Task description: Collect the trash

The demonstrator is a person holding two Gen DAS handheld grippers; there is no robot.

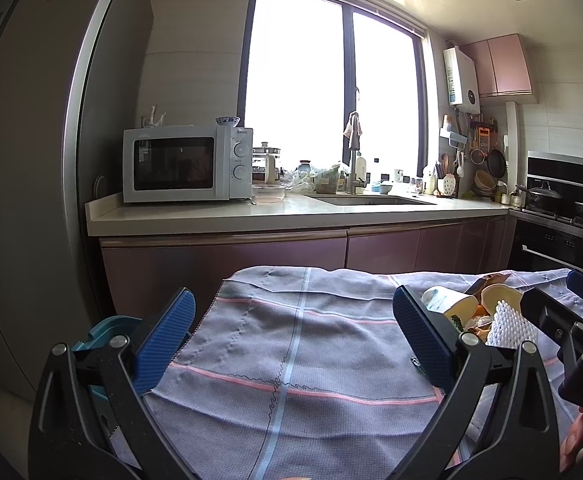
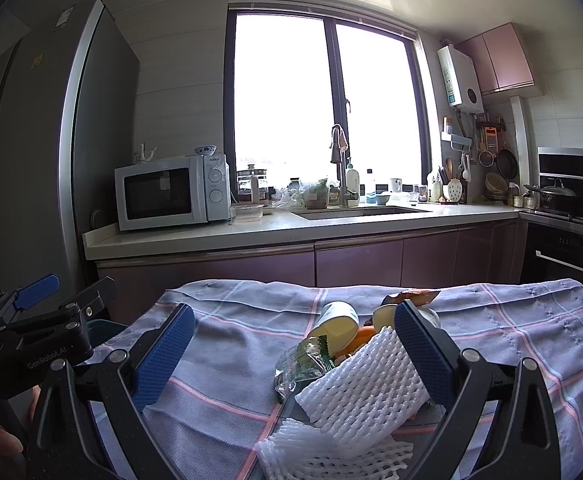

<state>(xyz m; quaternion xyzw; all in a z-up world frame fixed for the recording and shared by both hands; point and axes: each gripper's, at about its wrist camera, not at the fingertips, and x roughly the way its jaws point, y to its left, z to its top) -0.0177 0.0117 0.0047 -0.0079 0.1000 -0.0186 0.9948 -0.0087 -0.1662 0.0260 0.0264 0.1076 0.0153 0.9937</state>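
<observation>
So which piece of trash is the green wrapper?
On the checked cloth lies a trash pile. The wrapper sits at its left edge, before the tipped paper cup, touching the white foam net; it alone is crinkled, shiny and green.

Home kitchen: microwave [image 1: 187,170], sink [image 1: 371,200].
</observation>
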